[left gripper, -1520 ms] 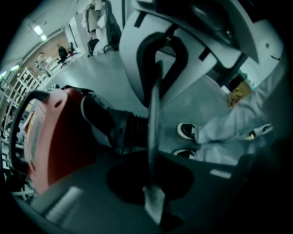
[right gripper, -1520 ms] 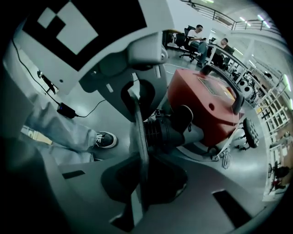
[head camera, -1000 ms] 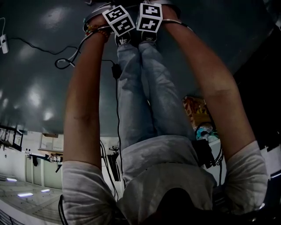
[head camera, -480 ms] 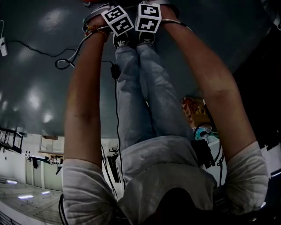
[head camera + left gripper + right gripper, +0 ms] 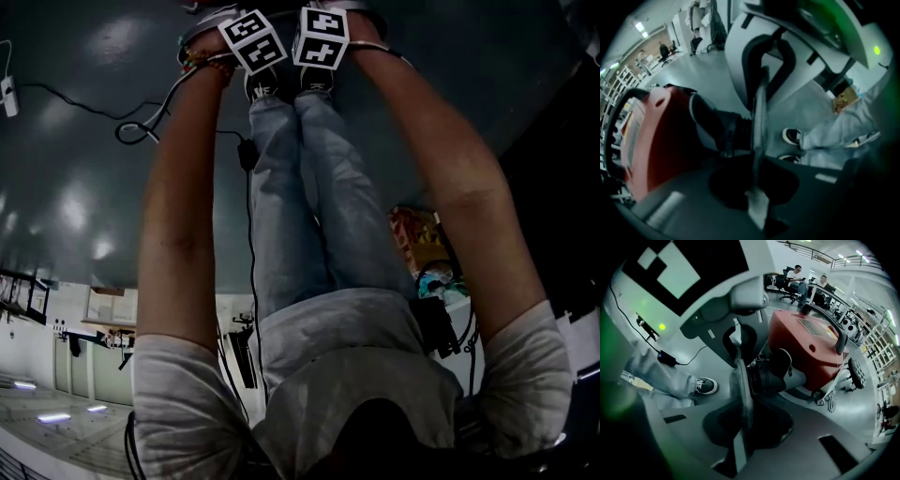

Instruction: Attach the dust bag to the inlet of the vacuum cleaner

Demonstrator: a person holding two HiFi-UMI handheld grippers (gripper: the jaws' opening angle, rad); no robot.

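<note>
Grey dust bag [image 5: 758,124] sits pinched between left gripper [image 5: 755,183] and right gripper [image 5: 741,420] fingers [image 5: 808,425].

1. The dust bag [image 5: 758,117] shows edge-on as a thin, pale grey sheet standing upright. The left gripper [image 5: 756,164] and the right gripper [image 5: 740,401] each pinch it from opposite sides, jaws closed on it.
2. The inlet [image 5: 766,376] is a black, ribbed collar jutting from the side of the vacuum cleaner. Its mouth meets the sheet's face; whether it is seated cannot be told.
3. The vacuum cleaner [image 5: 811,350] has a red body with a black carry handle on top and a black wheel at its far end.
</note>
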